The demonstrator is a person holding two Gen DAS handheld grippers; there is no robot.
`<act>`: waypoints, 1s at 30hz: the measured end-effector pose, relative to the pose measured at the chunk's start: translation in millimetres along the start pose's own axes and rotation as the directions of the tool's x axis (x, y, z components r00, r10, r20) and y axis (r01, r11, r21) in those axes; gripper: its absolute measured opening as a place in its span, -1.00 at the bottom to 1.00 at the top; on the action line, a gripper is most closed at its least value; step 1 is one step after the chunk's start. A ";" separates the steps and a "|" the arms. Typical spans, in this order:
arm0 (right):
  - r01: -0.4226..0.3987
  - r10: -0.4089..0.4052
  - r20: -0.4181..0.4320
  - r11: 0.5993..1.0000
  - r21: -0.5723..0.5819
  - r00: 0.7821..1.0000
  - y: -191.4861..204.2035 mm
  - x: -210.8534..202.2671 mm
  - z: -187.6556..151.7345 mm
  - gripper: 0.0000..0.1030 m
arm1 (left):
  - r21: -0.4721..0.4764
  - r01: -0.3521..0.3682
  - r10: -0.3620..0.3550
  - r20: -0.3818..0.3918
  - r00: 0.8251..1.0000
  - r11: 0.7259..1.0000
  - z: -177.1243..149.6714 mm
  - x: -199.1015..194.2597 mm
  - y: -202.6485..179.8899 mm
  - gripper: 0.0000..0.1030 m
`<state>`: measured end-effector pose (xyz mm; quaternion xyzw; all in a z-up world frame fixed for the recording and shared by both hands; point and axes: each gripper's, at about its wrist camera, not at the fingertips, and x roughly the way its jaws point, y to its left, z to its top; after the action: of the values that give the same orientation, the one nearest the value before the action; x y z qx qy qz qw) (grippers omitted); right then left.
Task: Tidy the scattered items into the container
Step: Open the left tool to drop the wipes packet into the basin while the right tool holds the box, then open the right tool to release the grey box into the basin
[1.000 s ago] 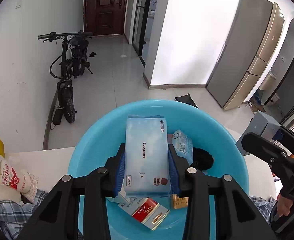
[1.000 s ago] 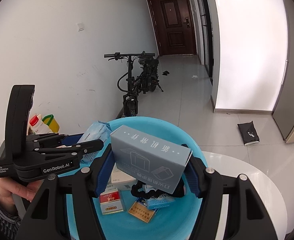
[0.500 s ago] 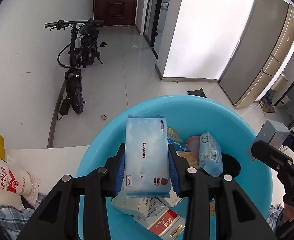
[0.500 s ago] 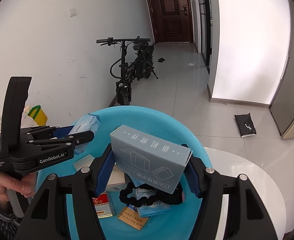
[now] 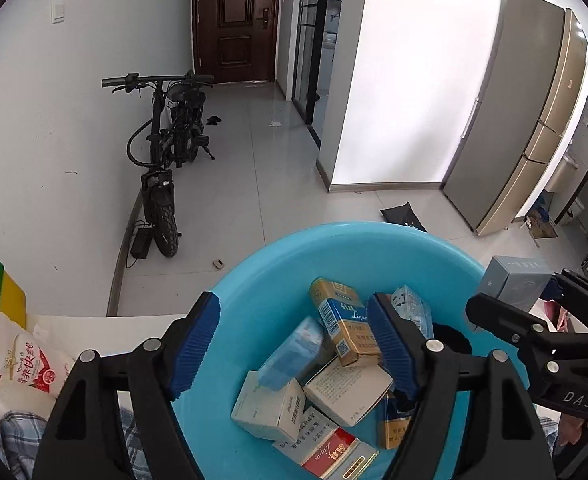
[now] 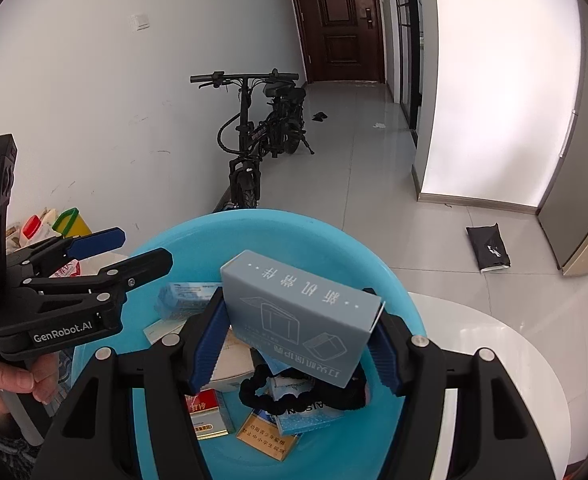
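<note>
Release step: the left hand-held gripper (image 5: 294,344) has just been opening, nothing between its pads; the wipes pack (image 5: 294,350) lies in the blue basin (image 5: 277,264). The right hand-held gripper (image 6: 300,344) grasps the grey box (image 6: 298,312) above it; lower before releasing. Only the right view shows the black hair tie (image 6: 261,394).

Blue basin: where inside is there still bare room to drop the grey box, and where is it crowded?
Bare floor of the blue basin shows along its far and left wall, behind the gold pack. The middle and near side are piled with cartons, a black scrunchie among them. The right gripper holds the grey box above that pile.
</note>
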<state>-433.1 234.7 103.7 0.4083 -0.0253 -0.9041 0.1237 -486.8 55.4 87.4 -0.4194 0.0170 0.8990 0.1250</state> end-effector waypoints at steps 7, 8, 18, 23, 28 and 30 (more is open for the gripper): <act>0.011 -0.011 -0.010 1.000 -0.015 1.000 8.5 6.7 2.4 0.22 | 0.043 -0.043 0.044 -0.028 0.999 0.998 -7.4 -5.8 -4.8 0.52; 0.015 -0.015 -0.014 1.000 -0.017 1.000 8.6 8.2 3.1 0.22 | 0.052 -0.046 0.047 -0.033 0.998 0.998 -9.9 -5.9 -5.6 0.52; 0.019 -0.019 -0.066 1.000 0.000 0.998 10.9 31.5 16.2 0.22 | 0.105 -0.021 0.031 -0.099 0.995 0.994 -29.7 4.6 -16.8 0.52; -0.010 0.015 -0.089 0.998 0.056 0.996 3.9 42.1 22.6 0.22 | 0.104 -0.010 0.023 -0.119 0.993 0.995 -29.5 13.1 -19.9 0.52; -0.009 0.014 -0.132 0.999 0.042 0.991 6.6 57.6 23.7 0.35 | 0.087 -0.032 0.043 -0.130 0.991 0.996 -24.2 23.6 -17.0 0.52; -0.030 0.042 -0.188 0.997 0.066 0.981 5.5 67.6 22.2 0.72 | 0.076 -0.033 0.043 -0.138 0.990 0.997 -24.0 27.2 -15.8 0.52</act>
<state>-491.5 211.7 69.8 0.4956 -0.0492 -0.8575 0.1292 -481.8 73.2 52.4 -0.4759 0.0667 0.8685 0.1218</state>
